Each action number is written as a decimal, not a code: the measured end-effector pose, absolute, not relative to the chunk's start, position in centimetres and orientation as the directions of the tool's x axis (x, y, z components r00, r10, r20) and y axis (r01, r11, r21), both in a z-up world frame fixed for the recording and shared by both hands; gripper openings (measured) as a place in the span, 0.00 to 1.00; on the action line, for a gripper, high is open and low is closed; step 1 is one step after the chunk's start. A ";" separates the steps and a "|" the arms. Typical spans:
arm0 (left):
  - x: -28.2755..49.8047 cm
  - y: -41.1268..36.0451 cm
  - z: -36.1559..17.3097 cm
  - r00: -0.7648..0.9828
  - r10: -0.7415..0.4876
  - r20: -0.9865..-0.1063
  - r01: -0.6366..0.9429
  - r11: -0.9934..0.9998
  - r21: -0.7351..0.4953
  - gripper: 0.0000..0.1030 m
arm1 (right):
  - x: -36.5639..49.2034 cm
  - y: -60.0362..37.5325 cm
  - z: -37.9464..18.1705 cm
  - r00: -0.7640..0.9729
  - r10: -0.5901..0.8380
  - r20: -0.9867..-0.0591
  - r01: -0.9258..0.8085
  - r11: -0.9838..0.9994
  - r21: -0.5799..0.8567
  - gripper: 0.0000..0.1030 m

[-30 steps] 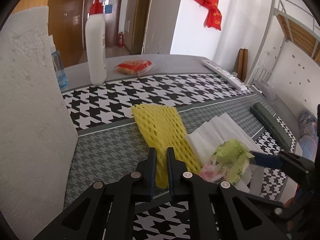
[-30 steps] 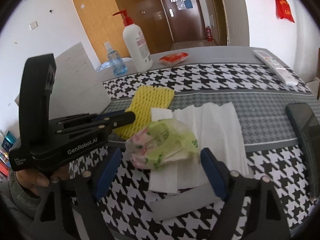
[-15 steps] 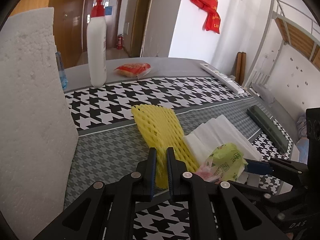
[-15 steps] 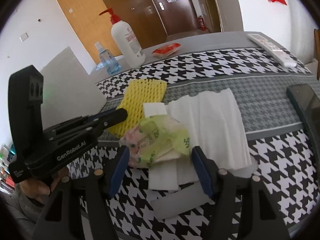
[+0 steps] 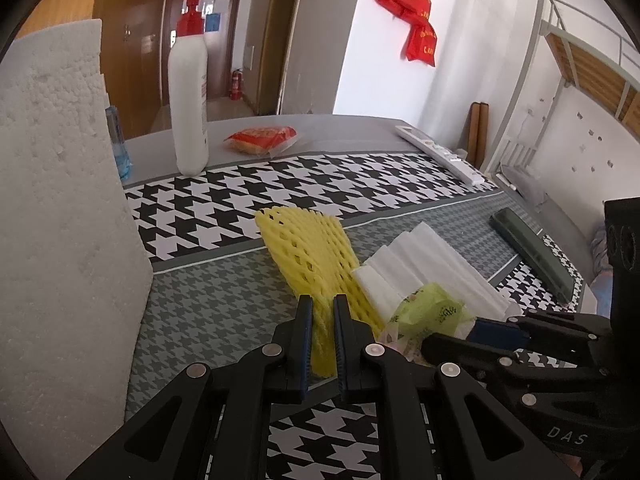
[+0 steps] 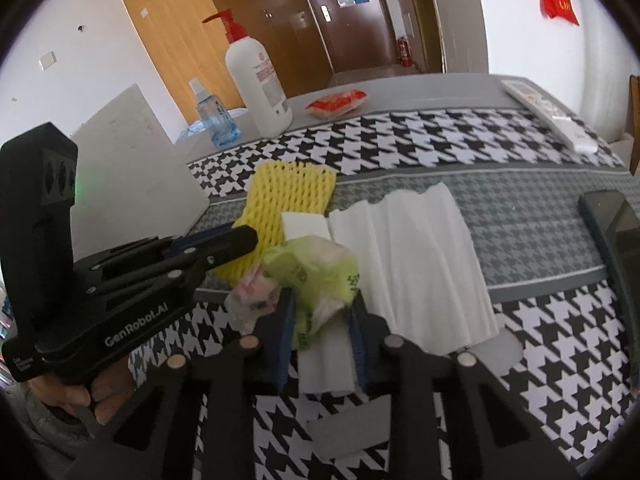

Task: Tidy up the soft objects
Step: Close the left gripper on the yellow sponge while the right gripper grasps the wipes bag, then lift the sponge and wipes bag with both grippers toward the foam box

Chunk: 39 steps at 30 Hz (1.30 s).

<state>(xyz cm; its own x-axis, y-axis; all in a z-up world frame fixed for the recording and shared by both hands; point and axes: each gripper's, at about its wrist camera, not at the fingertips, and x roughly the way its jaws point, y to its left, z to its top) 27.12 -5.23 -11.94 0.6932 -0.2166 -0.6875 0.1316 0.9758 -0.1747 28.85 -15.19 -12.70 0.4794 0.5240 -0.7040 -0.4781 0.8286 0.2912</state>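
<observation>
the left tongs are clamped on the near end of the yellow foam net, which lies on the tabletop. the right tongs are closing around the green plastic bag, which sits on white tissue beside the net.

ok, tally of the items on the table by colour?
Yellow: 1, foam net sleeve
White: 5, tissue stack, small pad, foam board, pump bottle, remote
Green: 1, crumpled bag
Red: 1, snack packet
Blue: 1, spray bottle
Dark: 1, phone
Total: 10
</observation>
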 end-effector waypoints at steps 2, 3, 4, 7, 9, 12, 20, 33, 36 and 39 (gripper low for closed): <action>27.1 -5.1 -11.9 0.695 -0.216 -0.686 0.128 0.976 -0.177 0.11 | 28.6 -15.2 -12.3 0.495 0.524 -0.693 -0.483 0.829 0.281 0.21; 27.0 -5.1 -11.9 0.695 -0.217 -0.685 0.129 0.976 -0.178 0.10 | 28.5 -15.4 -12.0 0.503 0.524 -0.687 -0.485 0.829 0.278 0.20; 27.0 -5.1 -11.9 0.697 -0.221 -0.682 0.131 0.975 -0.182 0.10 | 28.3 -15.6 -11.7 0.514 0.524 -0.680 -0.486 0.830 0.272 0.20; 26.7 -5.1 -11.5 0.704 -0.241 -0.668 0.143 0.970 -0.198 0.10 | 27.9 -16.2 -10.9 0.535 0.522 -0.664 -0.482 0.834 0.267 0.19; 26.6 -4.9 -11.2 0.711 -0.244 -0.659 0.143 0.968 -0.204 0.10 | 27.5 -16.6 -10.4 0.550 0.519 -0.654 -0.481 0.837 0.260 0.17; 26.2 -5.0 -10.6 0.723 -0.246 -0.646 0.149 0.968 -0.201 0.09 | 27.0 -17.2 -9.8 0.567 0.525 -0.635 -0.484 0.836 0.259 0.16; 24.6 -5.4 -8.5 0.762 -0.227 -0.606 0.156 0.973 -0.167 0.09 | 25.6 -18.8 -7.9 0.617 0.522 -0.589 -0.476 0.844 0.249 0.15; 21.1 -5.2 -4.8 0.832 -0.170 -0.528 0.150 0.985 -0.080 0.09 | 24.0 -19.4 -5.6 0.664 0.534 -0.524 -0.487 0.840 0.240 0.15; 20.8 -5.2 -4.3 0.840 -0.165 -0.518 0.151 0.986 -0.070 0.09 | 23.7 -19.3 -5.2 0.671 0.536 -0.513 -0.491 0.839 0.234 0.12; 20.3 -5.0 -3.8 0.849 -0.163 -0.503 0.152 0.986 -0.062 0.09 | 23.5 -19.1 -5.0 0.672 0.543 -0.503 -0.500 0.834 0.233 0.09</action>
